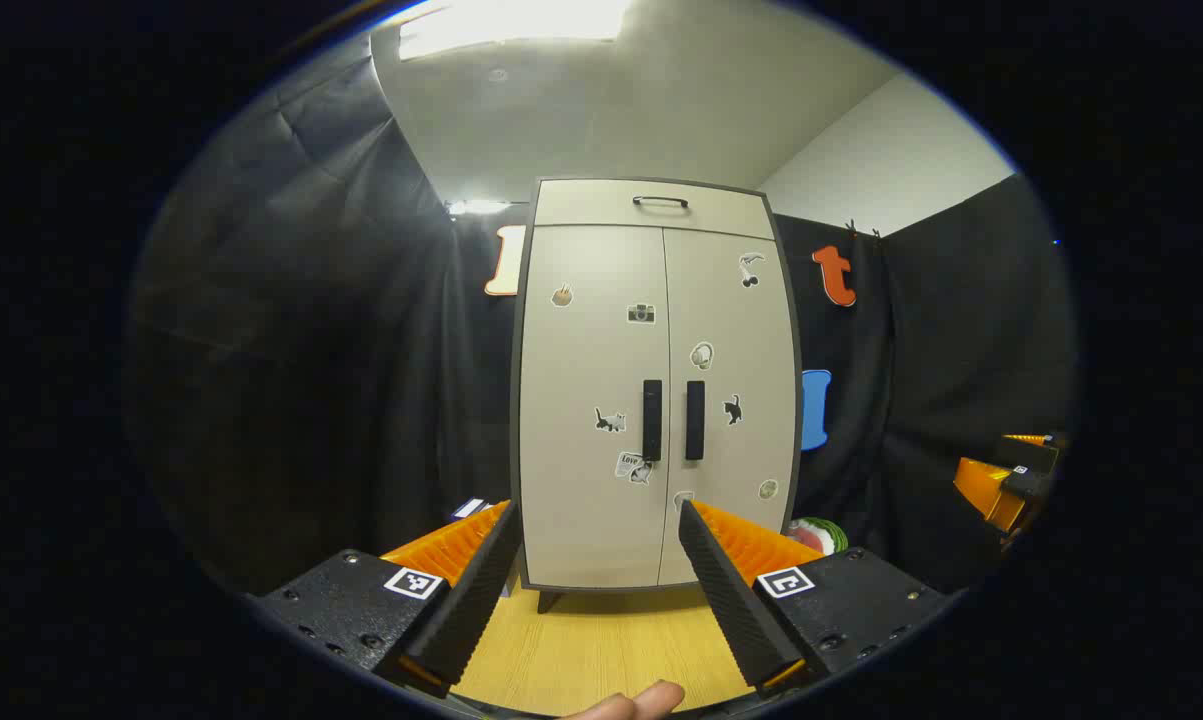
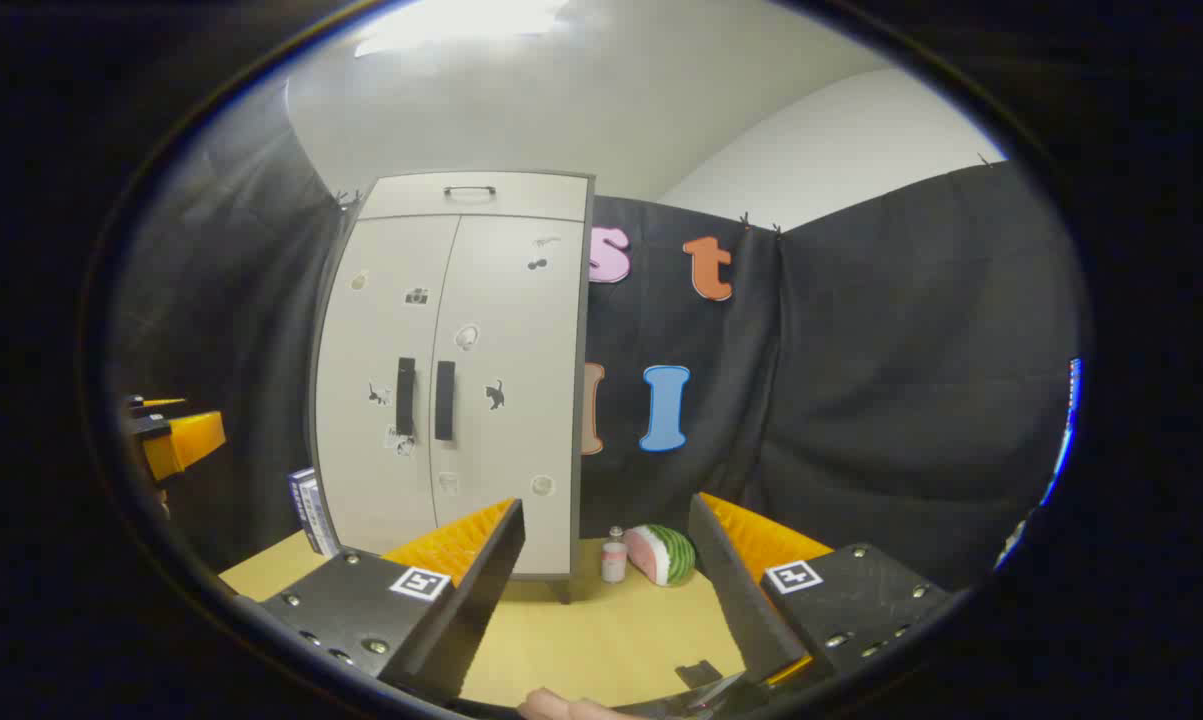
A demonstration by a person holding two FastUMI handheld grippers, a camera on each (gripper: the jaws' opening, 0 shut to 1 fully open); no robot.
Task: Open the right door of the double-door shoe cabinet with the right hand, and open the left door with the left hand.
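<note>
A pale double-door shoe cabinet stands upright on the wooden table, both doors closed. Its left door handle and right door handle are dark vertical bars side by side at the middle seam. My left gripper faces the cabinet front, open, with nothing between its fingers, still short of the doors. In the right gripper view the cabinet sits to the left, its right handle beside the left handle. My right gripper is open and empty, aimed right of the cabinet.
A drawer with a handle tops the cabinet. A small bottle and a watermelon slice lie on the table right of the cabinet. Books lean at its left side. The other gripper shows at far right.
</note>
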